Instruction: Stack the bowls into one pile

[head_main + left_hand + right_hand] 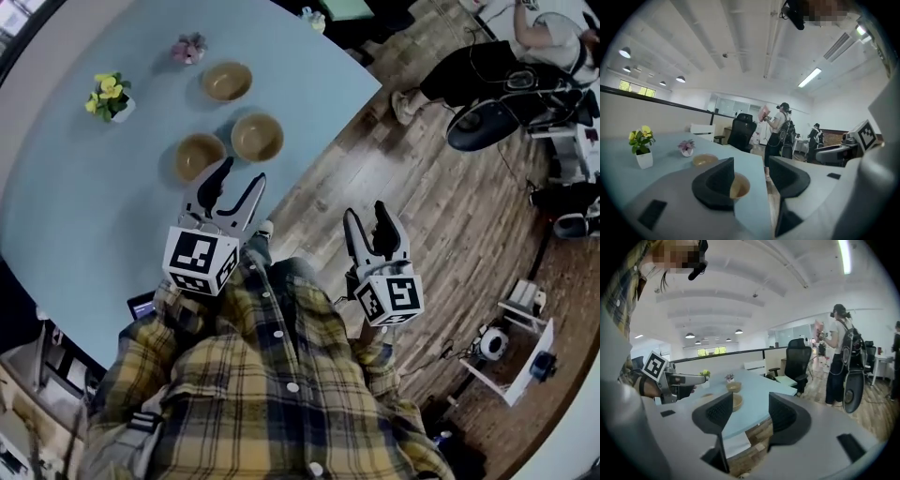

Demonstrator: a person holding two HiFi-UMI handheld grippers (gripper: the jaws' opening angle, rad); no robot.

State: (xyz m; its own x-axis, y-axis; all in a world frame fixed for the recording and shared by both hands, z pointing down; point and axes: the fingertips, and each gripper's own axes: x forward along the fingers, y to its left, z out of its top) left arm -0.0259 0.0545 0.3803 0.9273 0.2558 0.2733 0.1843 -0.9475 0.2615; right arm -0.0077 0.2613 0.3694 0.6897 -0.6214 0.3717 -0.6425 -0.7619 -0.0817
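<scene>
Tan bowls [257, 137] sit unstacked, each empty, on the pale blue table [75, 187].

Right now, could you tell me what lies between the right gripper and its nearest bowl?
Nothing stands there: the head view shows only bare floor, then bare table, between the right gripper and that bowl.

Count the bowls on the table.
3. The far bowl sits beside the pink flowers, the middle bowl near the table edge, the near bowl just ahead of the left gripper. None stacked; none look hidden.
</scene>
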